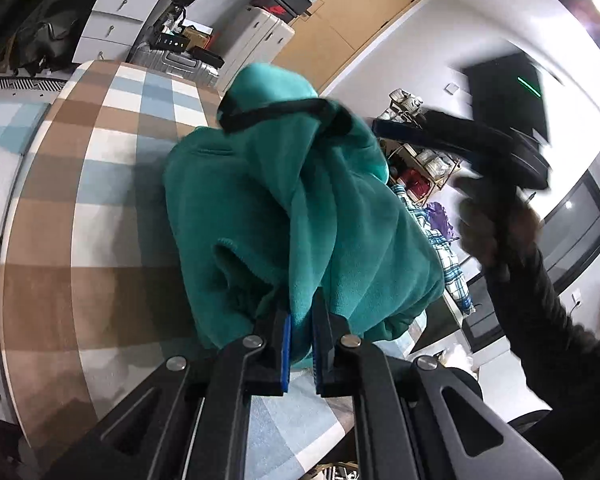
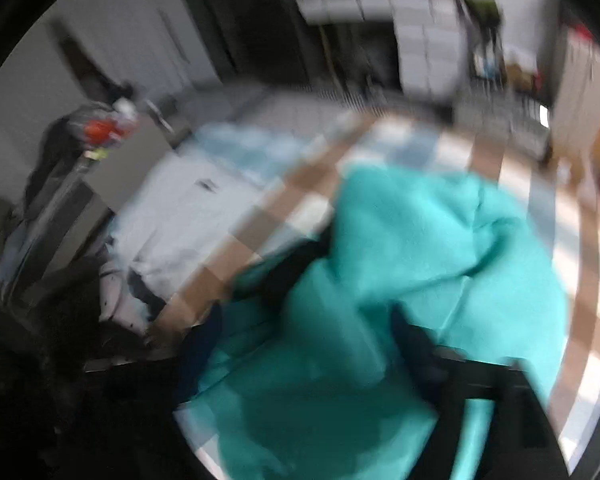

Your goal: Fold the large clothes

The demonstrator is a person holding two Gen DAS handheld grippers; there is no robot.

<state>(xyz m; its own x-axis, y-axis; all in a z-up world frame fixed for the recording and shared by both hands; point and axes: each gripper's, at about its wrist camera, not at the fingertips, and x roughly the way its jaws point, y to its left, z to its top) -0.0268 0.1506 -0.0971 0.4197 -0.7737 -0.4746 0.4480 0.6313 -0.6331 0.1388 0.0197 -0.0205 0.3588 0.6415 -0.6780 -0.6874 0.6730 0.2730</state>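
A teal fleece garment [image 1: 340, 220] with a black trim band [image 1: 268, 114] hangs bunched over a table covered in a brown, blue and white checked cloth [image 1: 100, 200]. My left gripper [image 1: 300, 316] is shut on a fold of the fleece near its lower edge, the blue pads pressing it from both sides. In the blurred right wrist view the same garment [image 2: 420, 240] lies crumpled on the checked table [image 2: 580, 240]. My right gripper [image 2: 308, 344] stands open over it, its dark fingers [image 2: 416, 344] far apart. A hand [image 1: 496, 232] in a dark sleeve holds that gripper up to the right of the garment.
White drawer units [image 1: 112, 20], a silver suitcase [image 1: 180, 62] and a wooden door [image 1: 360, 12] stand beyond the table. A cluttered wire rack [image 1: 420, 160] and a plaid cloth [image 1: 448, 256] are at the right. White bedding [image 2: 180, 208] lies left of the table.
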